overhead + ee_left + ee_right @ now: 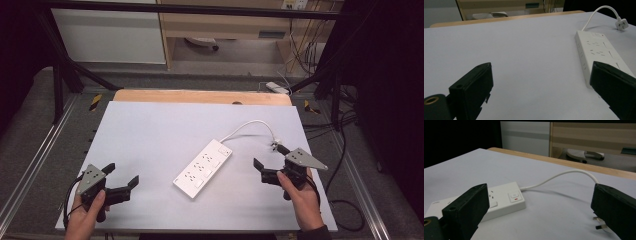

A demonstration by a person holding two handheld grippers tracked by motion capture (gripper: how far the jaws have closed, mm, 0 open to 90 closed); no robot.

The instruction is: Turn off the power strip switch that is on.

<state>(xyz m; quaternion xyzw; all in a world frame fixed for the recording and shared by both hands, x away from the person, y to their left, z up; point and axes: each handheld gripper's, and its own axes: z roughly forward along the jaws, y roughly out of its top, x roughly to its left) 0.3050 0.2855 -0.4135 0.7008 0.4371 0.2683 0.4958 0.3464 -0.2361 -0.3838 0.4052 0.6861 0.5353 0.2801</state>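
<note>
While both tools gape empty | power strip [203,168] lies between left tool [123,180], right tool [268,156]

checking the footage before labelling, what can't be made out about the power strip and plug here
- Plug: right gripper view, body hidden behind a jaw of the right tongs; prongs alone visible.
- Power strip: left gripper view, near end covered by a jaw of the left tongs.
- Socket markings and switch position: high view, too small.

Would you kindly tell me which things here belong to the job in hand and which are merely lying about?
In the job:
white plastic power strip
its white cable and plug
left gripper, open
right gripper, open

Lying about:
white adapter on the floor beyond the table
</note>
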